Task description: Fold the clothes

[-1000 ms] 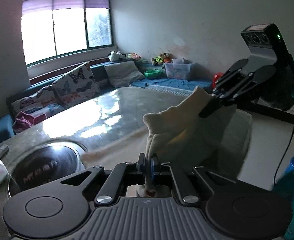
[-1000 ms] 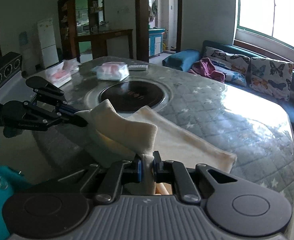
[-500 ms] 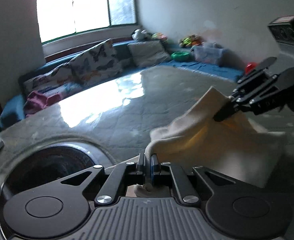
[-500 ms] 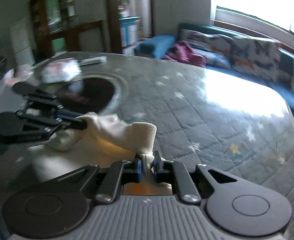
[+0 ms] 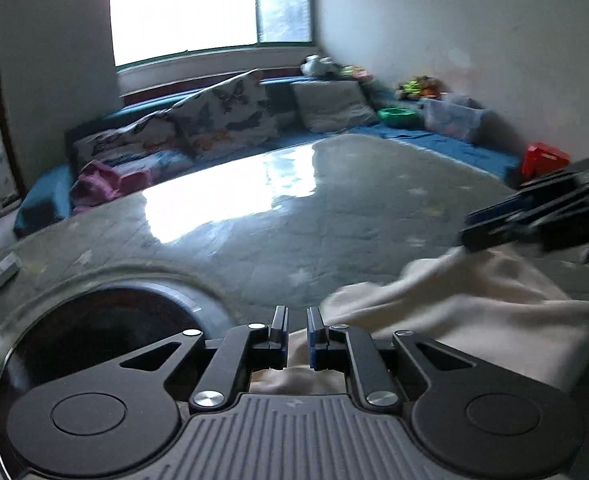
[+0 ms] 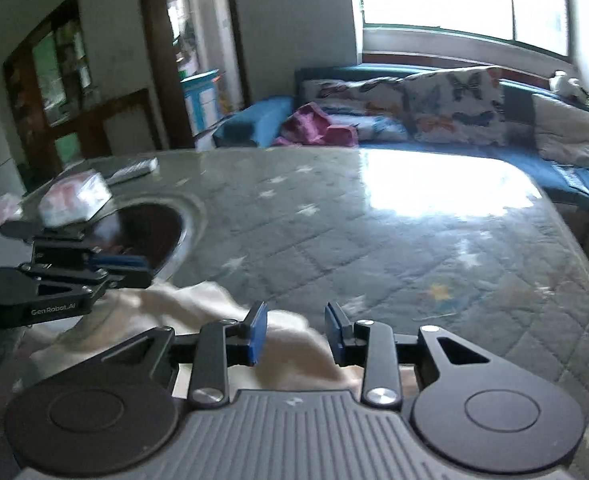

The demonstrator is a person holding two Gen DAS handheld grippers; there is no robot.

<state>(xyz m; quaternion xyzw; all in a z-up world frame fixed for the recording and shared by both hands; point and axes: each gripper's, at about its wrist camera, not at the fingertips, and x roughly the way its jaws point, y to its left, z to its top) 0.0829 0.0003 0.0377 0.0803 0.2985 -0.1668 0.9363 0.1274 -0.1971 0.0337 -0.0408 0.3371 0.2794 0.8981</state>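
Lowered since a second ago: cream cloth (image 5: 466, 312), soft and rumpled, now slumped on quilted, star-printed table (image 5: 294, 216). Left gripper (image 5: 296, 334) and right gripper (image 6: 294, 332) just parted, pads clear of cloth. Seen only from right view: doorway (image 6: 198, 52), wrapped packet (image 6: 74, 196).

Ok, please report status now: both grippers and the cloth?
Left gripper and right gripper open, jaws just opening. Cream cloth released, lying folded on table. Nothing in the way.

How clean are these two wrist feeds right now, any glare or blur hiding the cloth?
Left wrist: window glare whitens the far table; the cream cloth is soft but readable, the right gripper smeared. Right wrist: glare patch beyond the cloth; the edges are blurred and fisheye-bent.
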